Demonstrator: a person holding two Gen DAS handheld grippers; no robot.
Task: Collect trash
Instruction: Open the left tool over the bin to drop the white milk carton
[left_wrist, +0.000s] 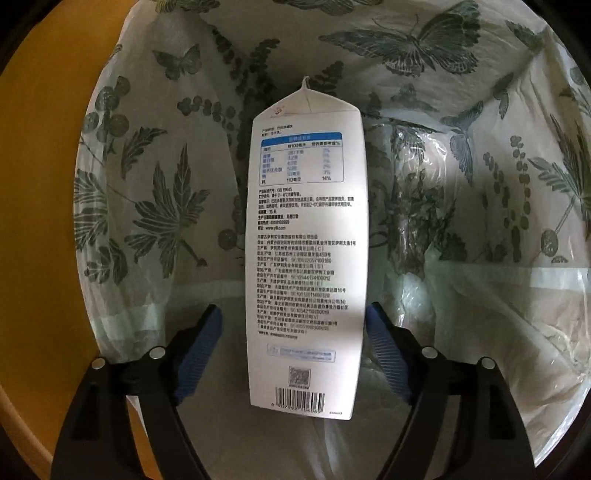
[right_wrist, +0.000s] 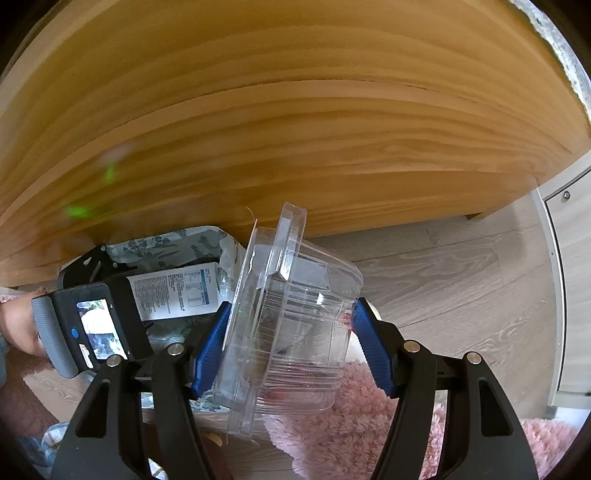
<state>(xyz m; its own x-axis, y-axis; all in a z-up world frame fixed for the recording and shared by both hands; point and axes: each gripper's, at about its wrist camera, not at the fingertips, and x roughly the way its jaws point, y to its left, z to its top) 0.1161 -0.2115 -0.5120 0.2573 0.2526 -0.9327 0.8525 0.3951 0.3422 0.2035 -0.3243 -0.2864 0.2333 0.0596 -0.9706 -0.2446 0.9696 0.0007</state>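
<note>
A white milk carton (left_wrist: 306, 240) with a blue nutrition table hangs top-down over the mouth of a bin lined with a leaf-and-butterfly printed bag (left_wrist: 147, 184). My left gripper (left_wrist: 293, 308) straddles its lower part, open: a gap shows beside the left pad (left_wrist: 207, 339), while the right pad lies against the carton's edge. From the right wrist the same carton (right_wrist: 173, 291) shows above the bin (right_wrist: 166, 247). My right gripper (right_wrist: 291, 306) is shut on a clear plastic clamshell box (right_wrist: 295, 332), tilted and empty.
A pale wooden tabletop (right_wrist: 258, 129) fills the upper right wrist view, with the bin at its edge. Below lie grey wood flooring (right_wrist: 443, 277), a pink shaggy rug (right_wrist: 351, 424) and a white cabinet (right_wrist: 569, 258) at the right. A hand (right_wrist: 18, 325) holds the left gripper's body.
</note>
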